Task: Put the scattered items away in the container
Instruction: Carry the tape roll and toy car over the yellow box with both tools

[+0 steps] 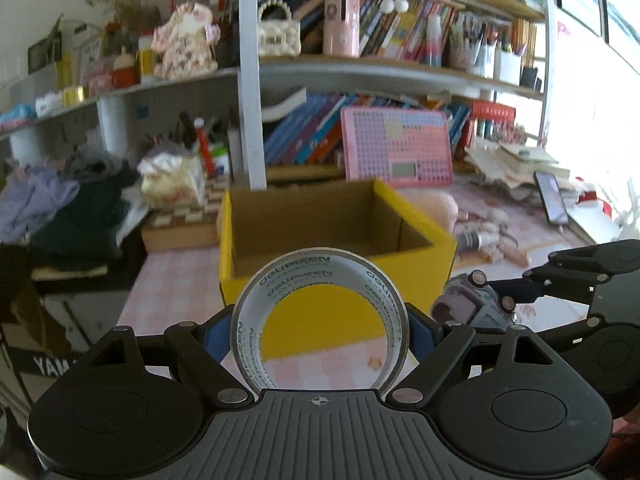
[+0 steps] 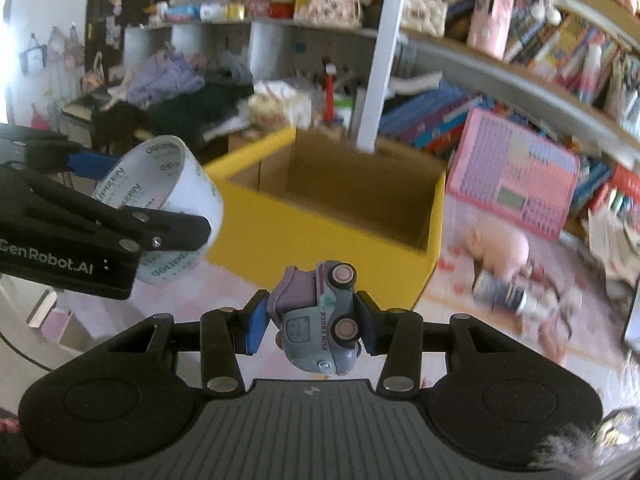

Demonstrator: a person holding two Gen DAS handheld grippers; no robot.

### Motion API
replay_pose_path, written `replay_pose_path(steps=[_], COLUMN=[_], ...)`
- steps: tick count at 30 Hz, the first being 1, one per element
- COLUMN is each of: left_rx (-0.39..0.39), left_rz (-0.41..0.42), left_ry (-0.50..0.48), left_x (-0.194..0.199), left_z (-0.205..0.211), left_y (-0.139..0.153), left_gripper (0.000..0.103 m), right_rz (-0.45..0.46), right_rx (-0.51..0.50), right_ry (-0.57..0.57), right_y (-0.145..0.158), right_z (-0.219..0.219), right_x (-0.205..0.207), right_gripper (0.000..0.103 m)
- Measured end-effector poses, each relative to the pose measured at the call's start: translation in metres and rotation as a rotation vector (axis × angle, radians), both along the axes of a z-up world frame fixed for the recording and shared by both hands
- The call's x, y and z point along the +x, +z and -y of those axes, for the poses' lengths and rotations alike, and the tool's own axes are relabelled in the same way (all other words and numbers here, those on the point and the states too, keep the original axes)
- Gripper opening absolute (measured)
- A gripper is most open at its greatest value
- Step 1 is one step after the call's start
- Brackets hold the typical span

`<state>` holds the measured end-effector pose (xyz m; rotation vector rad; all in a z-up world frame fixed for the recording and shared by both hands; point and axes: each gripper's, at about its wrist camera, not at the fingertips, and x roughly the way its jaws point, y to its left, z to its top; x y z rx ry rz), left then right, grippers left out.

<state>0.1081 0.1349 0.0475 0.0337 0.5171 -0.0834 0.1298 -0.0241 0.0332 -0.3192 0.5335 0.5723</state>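
The left gripper (image 1: 320,334) pinches a roll of clear packing tape (image 1: 320,316) edge-on between its blue-padded fingers (image 1: 216,340), so the hollow ring stands upright with green printed lettering running round its glossy white inner core. Through the ring shows the front wall of the yellow cardboard box (image 1: 424,276), an open-topped rectangular carton with plain brown corrugated inner faces, standing just beyond the tape on a table (image 1: 168,284) covered in a pale pink checked cloth. The right gripper (image 2: 310,320) is closed on a small plastic toy truck (image 2: 316,320), rounded and smooth, grey-blue with a lilac top and pink wheel hubs; it is held tipped on its side, with "FUN TRUCK" lettered along its flank. Seen from the right wrist, the tape in the left gripper hangs to the left of the box's near corner, while the truck sits in front of the box's near wall. A soft pink plush toy (image 2: 502,250) lies on the cloth to the right of the box, and a flat pink gridded toy board (image 2: 516,176) leans against the books behind.
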Motion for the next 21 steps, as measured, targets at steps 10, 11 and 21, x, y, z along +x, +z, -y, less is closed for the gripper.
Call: replay_pose_path(steps=[10,11,21], left_rx=[0.044,0.062,0.204], left_rz=[0.069,0.058,-0.125], left_ry=[-0.044,-0.048,-0.090], left_x=[0.076,0.091,0.206], left_z=[-0.002,-0.002,-0.006], left_y=[0.026,0.025,-0.019], left_gripper=[0.086,0.086,0.086], right_rz=[0.149,0.150,0.103], right_rx=[-0.028,-0.044,-0.312], right_ry=[0.067,0.077,0.252], right_y=[0.040,0.039,-0.014], right_z=[-0.015,-0.018,-0.059], right_x=[0.084,0.096,0.212], right_gripper=[0.043,0.043,0.043])
